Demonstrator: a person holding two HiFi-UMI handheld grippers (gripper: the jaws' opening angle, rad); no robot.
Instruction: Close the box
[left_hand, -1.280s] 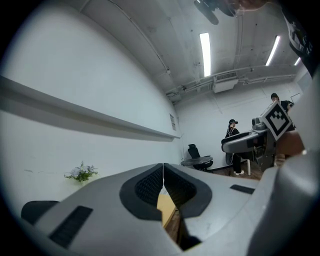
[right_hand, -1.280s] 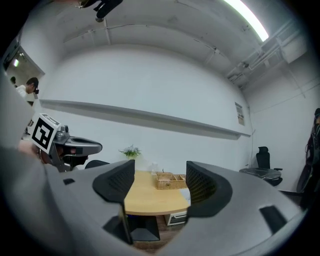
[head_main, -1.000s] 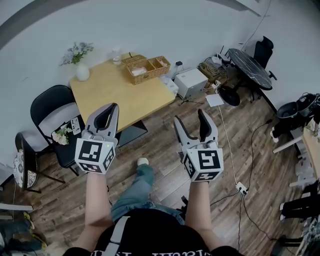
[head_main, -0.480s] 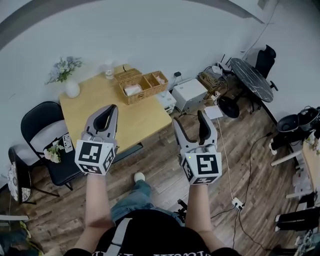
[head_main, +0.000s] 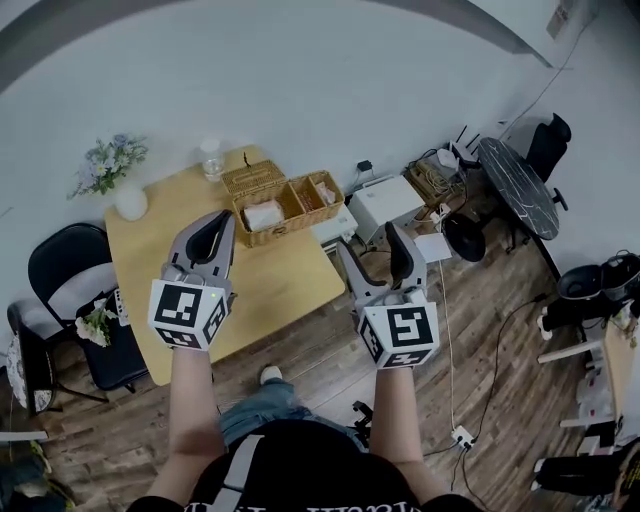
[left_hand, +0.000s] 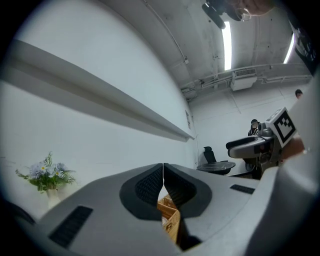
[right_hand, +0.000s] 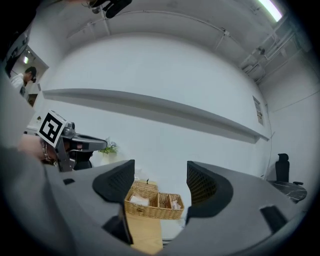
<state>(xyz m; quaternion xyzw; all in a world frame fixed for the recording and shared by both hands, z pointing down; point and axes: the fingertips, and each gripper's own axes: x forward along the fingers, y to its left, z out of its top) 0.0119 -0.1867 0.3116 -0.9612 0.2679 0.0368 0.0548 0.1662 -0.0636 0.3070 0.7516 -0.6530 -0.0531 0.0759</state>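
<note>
You hold both grippers in the air, short of the box (head_main: 284, 205).
Your left hand-held gripper (head_main: 213, 232) is clenched on nothing, and your right hand-held gripper (head_main: 371, 250) is released and empty. The wicker box sits at the counter's (head_main: 262, 290) far edge.

Woven wicker box (head_main: 285, 203), smooth matt wood table (head_main: 262, 282), wood-plank floor (head_main: 322, 352)

Bare table (head_main: 282, 282) spreads before the wicker box (head_main: 283, 203); vase (head_main: 130, 203) and bottle (head_main: 211, 158) stand apart near the wall.
</note>
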